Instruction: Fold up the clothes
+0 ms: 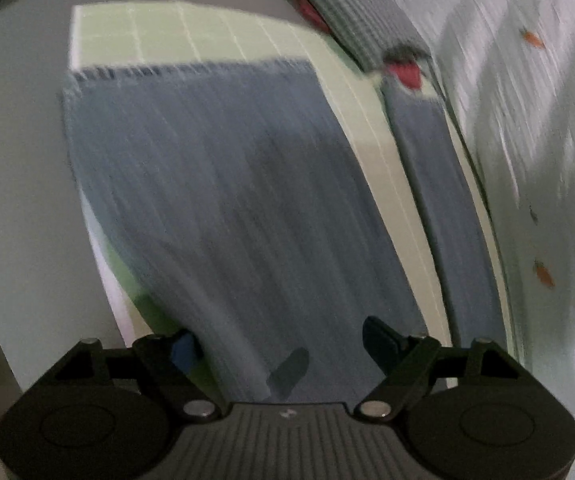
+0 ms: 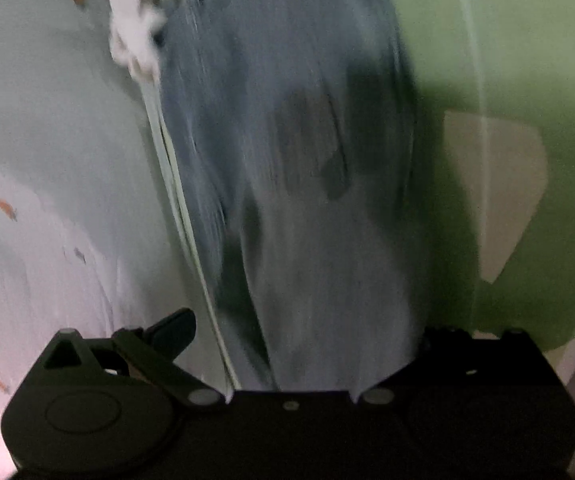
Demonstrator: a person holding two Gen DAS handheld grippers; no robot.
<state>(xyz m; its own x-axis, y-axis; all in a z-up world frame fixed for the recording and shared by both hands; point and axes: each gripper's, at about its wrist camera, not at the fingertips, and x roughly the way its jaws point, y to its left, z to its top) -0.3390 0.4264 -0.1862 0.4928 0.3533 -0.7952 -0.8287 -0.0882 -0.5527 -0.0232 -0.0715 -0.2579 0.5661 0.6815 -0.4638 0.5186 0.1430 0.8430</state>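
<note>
A grey-blue cloth (image 1: 227,180) lies flat on a green gridded mat (image 1: 167,36), its fringed far edge square to the grid. My left gripper (image 1: 283,344) hovers over its near end, open, fingers wide apart with the cloth beneath them. A narrow strip of the same grey-blue (image 1: 439,200) runs along the mat's right side. In the right wrist view the cloth (image 2: 287,160) is badly blurred and runs down into my right gripper (image 2: 299,340). Its left finger (image 2: 175,332) is swung wide; the right finger is hidden behind the fabric.
A white fabric with small orange motifs (image 1: 527,120) borders the mat on the right, and appears left of the cloth (image 2: 47,120) in the right wrist view. A grey striped garment with red patches (image 1: 351,20) lies at the far end. The green mat (image 2: 507,60) carries a beige patch (image 2: 499,184).
</note>
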